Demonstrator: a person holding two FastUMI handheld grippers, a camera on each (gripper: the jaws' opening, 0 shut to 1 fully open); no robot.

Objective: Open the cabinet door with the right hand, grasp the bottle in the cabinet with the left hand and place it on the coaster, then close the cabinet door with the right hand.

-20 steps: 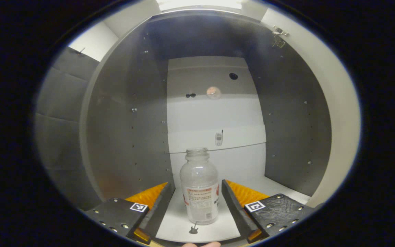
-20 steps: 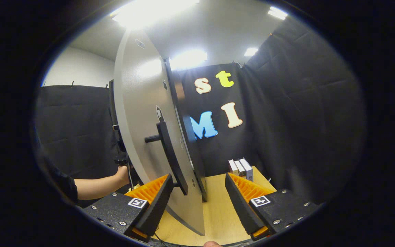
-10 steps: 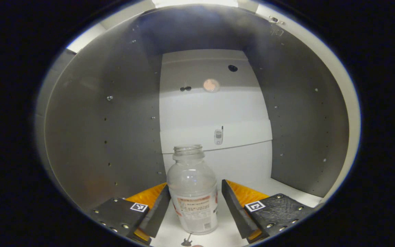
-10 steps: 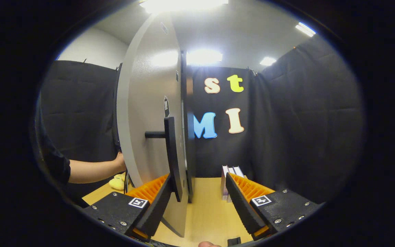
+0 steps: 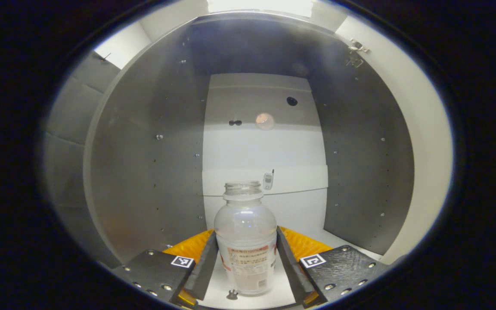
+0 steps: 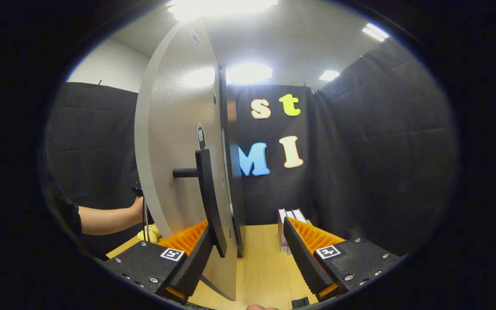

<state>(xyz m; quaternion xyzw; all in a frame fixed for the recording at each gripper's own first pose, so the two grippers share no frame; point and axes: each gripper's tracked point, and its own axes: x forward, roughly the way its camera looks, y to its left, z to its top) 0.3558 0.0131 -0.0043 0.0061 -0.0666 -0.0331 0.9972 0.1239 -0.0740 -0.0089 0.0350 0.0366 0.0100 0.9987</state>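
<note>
A clear, capless bottle point(image 5: 246, 241) with a label stands upright on the white floor of the open cabinet point(image 5: 144, 172). My left gripper point(image 5: 246, 262) reaches into the cabinet and is shut on the bottle's lower body, one finger pressing each side. In the right gripper view, the grey cabinet door point(image 6: 175, 150) stands open, seen nearly edge-on, with its dark bar handle point(image 6: 207, 198) just above my left finger. My right gripper point(image 6: 248, 254) is open, holding nothing, and the door's edge runs down close to that finger.
Grey side walls enclose the bottle, with a white back panel point(image 5: 265, 150) behind it. Beyond the door lies a wooden table point(image 6: 261, 267) with several books point(image 6: 289, 215) at its far edge. A person's forearm point(image 6: 106, 217) and a yellow object point(image 6: 150, 234) are left of the door.
My left gripper's fingers have closed in from either side until they press on the bottle. The right gripper has barely shifted beside the open door.
</note>
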